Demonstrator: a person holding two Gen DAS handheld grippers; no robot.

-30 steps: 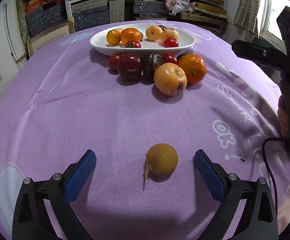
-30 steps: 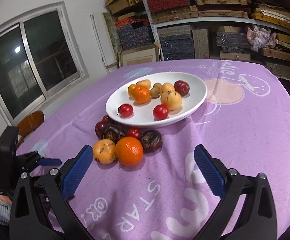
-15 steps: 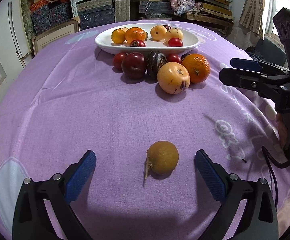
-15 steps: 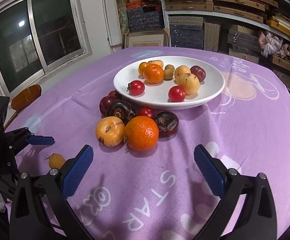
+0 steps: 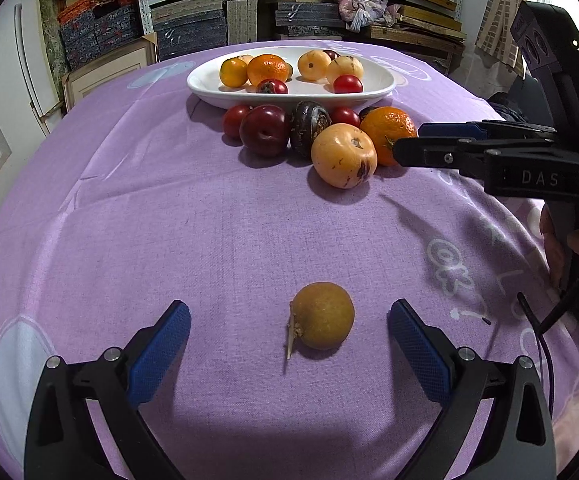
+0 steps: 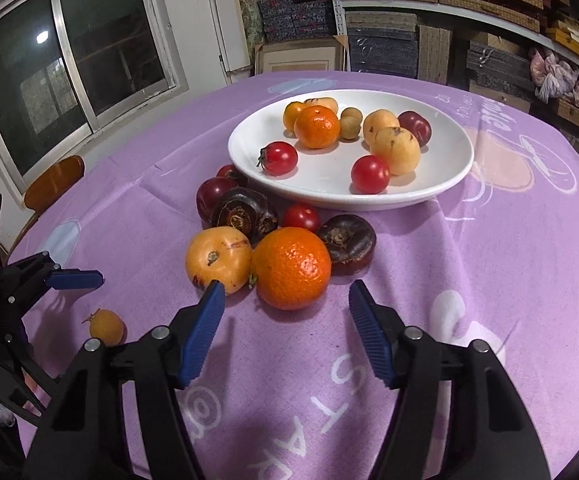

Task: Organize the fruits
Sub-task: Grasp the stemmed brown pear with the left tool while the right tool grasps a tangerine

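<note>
A small brown-yellow fruit (image 5: 322,315) lies alone on the purple cloth between the fingers of my open left gripper (image 5: 289,340); it also shows in the right wrist view (image 6: 106,326). My right gripper (image 6: 285,312) is open with an orange (image 6: 291,268) just ahead between its fingertips, not gripped. A yellow-orange fruit (image 6: 217,260), two dark fruits, a plum and small tomatoes cluster beside it. A white plate (image 6: 441,184) holding several fruits stands behind; it also shows in the left wrist view (image 5: 377,88).
The round table has a purple printed cloth (image 5: 169,220). Shelves with stacked boxes (image 5: 193,32) stand behind it. A window (image 6: 69,68) and a wooden chair (image 6: 53,184) are to the left in the right wrist view.
My right gripper has moved forward and down to the orange and its fingers have narrowed around it. My left gripper has barely moved and stays open around the small fruit.
</note>
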